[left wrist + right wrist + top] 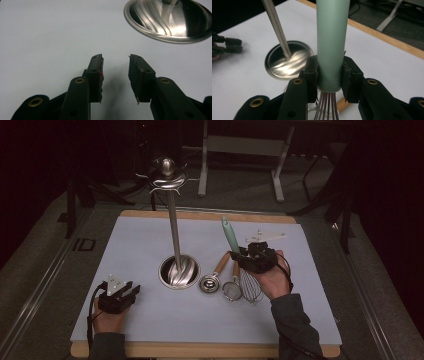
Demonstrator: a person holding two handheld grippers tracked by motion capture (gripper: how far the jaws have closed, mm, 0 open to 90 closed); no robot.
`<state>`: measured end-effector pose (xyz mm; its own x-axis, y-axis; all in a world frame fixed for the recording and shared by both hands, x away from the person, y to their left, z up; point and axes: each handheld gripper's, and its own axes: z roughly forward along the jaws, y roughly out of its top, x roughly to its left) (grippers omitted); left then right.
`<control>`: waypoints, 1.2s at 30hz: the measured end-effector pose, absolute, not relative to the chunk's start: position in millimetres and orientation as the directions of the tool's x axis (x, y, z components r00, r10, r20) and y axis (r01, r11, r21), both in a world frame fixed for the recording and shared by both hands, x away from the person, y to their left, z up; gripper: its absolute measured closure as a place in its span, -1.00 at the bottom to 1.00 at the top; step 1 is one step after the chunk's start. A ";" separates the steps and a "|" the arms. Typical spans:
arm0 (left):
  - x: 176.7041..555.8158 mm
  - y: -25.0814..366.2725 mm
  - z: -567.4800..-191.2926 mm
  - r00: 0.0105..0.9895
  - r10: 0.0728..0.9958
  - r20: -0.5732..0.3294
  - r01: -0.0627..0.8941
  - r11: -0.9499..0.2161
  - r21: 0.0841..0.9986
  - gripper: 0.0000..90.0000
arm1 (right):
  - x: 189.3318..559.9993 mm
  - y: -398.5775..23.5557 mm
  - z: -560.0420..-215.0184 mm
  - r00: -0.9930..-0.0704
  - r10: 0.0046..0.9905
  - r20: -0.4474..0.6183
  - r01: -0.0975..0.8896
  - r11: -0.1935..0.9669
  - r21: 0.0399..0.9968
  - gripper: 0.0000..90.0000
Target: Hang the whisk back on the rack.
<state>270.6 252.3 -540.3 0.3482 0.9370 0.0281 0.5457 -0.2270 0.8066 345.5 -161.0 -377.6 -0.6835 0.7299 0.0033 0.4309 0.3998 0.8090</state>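
At the near left of the white mat [150,320], the left gripper [131,291] is resting low on the surface, its jaws standing apart with nothing between them — the left gripper view is showing only bare mat in the gap. To its right, in the middle of the mat, the utensil stand [172,220] is rising from its round steel base [179,271], with hooks spreading at its top. Just right of the base, a wooden-handled scoop [210,281] and a small strainer [232,290] are lying side by side. Right again, the right gripper [250,256] is clamping the whisk [231,234] by the lower end of its pale green handle — the handle is pointing up and away toward the far side, while the wire loops are hanging toward the near edge, beside the strainer. In the right gripper view, both pads are pressing against the handle just above the wires.
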 end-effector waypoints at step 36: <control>270.6 253.4 -540.3 0.348 0.937 0.018 0.546 -0.218 0.809 0.42 | 339.5 -126.5 -340.0 -0.757 0.649 -0.069 0.235 0.369 0.899 0.54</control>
